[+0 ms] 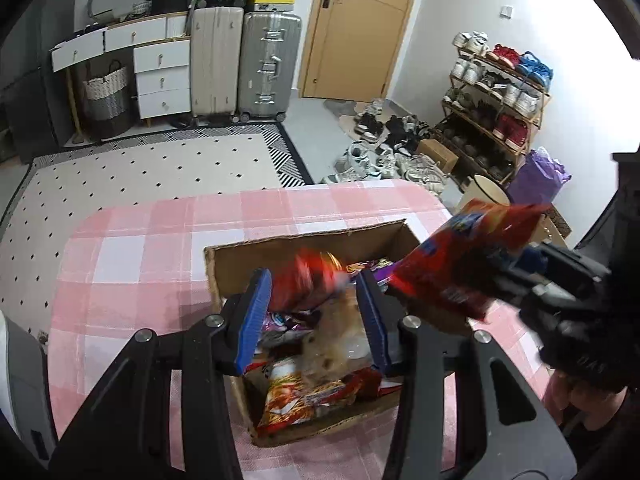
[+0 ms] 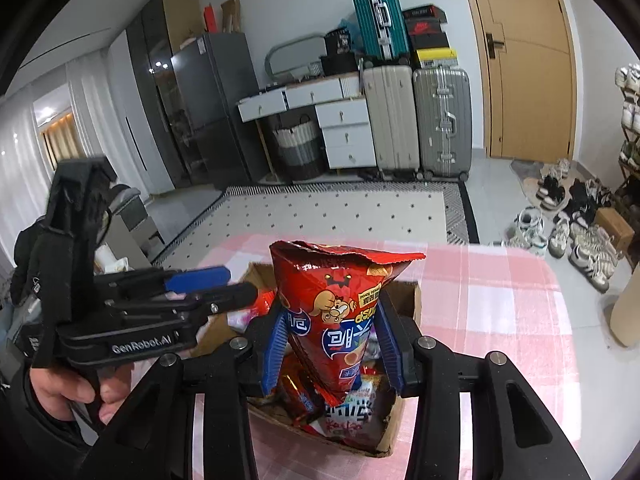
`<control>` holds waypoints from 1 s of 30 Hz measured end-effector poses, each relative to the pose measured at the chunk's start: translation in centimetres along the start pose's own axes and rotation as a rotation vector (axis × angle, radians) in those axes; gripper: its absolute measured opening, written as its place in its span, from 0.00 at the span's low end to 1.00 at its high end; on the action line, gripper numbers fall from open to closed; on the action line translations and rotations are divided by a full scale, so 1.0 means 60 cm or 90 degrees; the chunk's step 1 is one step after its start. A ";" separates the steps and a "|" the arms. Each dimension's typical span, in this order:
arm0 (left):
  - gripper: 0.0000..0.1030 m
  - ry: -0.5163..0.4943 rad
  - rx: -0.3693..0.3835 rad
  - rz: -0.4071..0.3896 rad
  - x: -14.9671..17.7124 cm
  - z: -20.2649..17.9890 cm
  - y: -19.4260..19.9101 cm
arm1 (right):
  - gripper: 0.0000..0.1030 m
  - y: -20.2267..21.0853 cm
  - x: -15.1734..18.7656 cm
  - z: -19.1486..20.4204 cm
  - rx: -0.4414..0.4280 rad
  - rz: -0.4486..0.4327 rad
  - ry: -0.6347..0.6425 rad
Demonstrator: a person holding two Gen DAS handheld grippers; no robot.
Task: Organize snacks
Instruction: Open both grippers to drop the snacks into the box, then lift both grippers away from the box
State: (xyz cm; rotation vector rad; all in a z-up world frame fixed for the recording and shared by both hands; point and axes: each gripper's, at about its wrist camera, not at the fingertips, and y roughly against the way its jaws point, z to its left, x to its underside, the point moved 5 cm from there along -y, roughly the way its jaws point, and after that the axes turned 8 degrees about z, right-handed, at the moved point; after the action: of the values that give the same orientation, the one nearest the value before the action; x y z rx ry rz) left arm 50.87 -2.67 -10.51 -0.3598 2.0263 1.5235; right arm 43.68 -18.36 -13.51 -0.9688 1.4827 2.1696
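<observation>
A cardboard box (image 1: 308, 242) full of snack packets sits on the pink checked tablecloth (image 1: 132, 256). My left gripper (image 1: 316, 316) is open above the box; a blurred red snack bag (image 1: 310, 284) is between its blue pads, apparently falling free. My right gripper (image 2: 332, 344) is shut on a tall red snack bag (image 2: 332, 300) and holds it upright above the box (image 2: 404, 408). That bag shows at the right of the left wrist view (image 1: 464, 256). The left gripper (image 2: 212, 284) appears at the left of the right wrist view.
The table stands over a dotted rug (image 1: 140, 168). Suitcases (image 1: 244, 64), a drawer unit (image 1: 160, 76) and a door (image 1: 360, 28) lie behind. A shoe rack (image 1: 496, 100) and loose shoes (image 1: 384, 148) are at the right.
</observation>
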 end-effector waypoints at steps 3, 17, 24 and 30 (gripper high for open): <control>0.41 -0.011 -0.007 0.002 0.001 -0.008 -0.001 | 0.49 -0.015 0.008 -0.003 0.012 0.013 0.010; 0.63 0.001 -0.022 -0.055 0.080 -0.038 0.124 | 0.70 0.105 0.025 0.017 0.005 -0.073 0.023; 0.78 0.008 -0.063 -0.113 0.149 -0.061 0.218 | 0.91 0.197 0.076 0.056 0.022 -0.127 0.052; 0.84 0.009 -0.037 -0.146 0.222 -0.092 0.286 | 0.96 0.245 0.148 0.073 0.003 -0.138 0.037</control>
State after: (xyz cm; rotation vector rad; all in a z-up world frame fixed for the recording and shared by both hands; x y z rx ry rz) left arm 29.57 -0.88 -3.78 -0.6059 1.8823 1.4425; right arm 26.84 -21.06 -8.70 -1.1429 1.3380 1.9986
